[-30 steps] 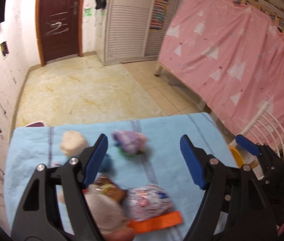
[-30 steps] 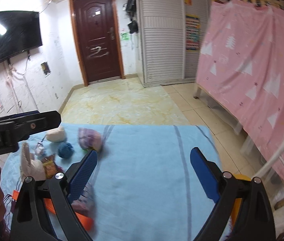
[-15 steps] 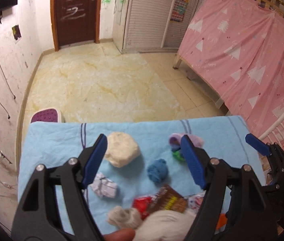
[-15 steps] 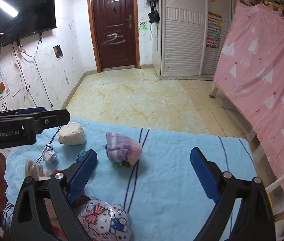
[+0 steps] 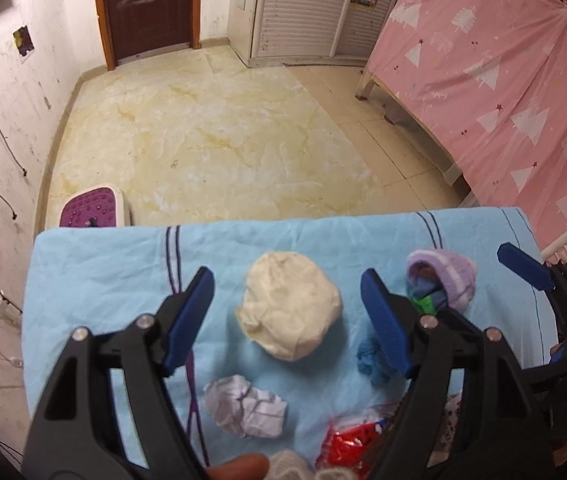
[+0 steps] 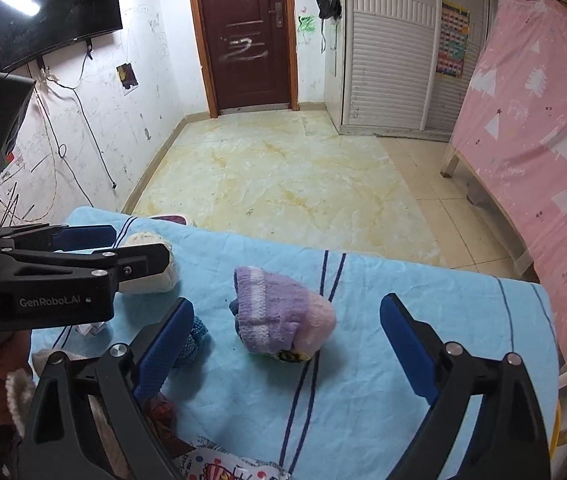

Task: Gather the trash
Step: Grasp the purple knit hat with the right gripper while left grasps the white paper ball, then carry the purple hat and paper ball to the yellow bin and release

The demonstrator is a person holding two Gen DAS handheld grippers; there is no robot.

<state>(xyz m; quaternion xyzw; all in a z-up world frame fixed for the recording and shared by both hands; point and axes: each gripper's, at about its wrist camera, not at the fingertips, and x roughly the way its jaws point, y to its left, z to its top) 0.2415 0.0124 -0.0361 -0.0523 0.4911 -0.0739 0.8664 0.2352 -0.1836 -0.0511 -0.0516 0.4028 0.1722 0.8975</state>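
Several bits of litter lie on a table under a light blue cloth (image 5: 95, 264) (image 6: 423, 340). A cream crumpled wad (image 5: 291, 304) (image 6: 151, 276) sits straight ahead between the fingers of my left gripper (image 5: 287, 316), which is open and above it. Nearer lies a white crumpled paper (image 5: 247, 408), with a small blue ball (image 5: 371, 360) (image 6: 191, 340) and a red wrapper (image 5: 355, 444) to its right. A purple and pink knitted bundle (image 5: 447, 280) (image 6: 283, 320) lies ahead of my right gripper (image 6: 287, 344), which is open with nothing in it.
The left gripper's body (image 6: 43, 276) fills the left of the right wrist view. A printed bag (image 6: 227, 464) lies at the near edge. A purple stool (image 5: 95, 212) stands beyond the table's far left corner. A pink-draped bed (image 6: 543, 140) runs along the right.
Both grippers moved left and tipped down over the table. The cream wad now lies centred between the left fingers, and the purple bundle has come between the right fingers. Both jaws stay open.
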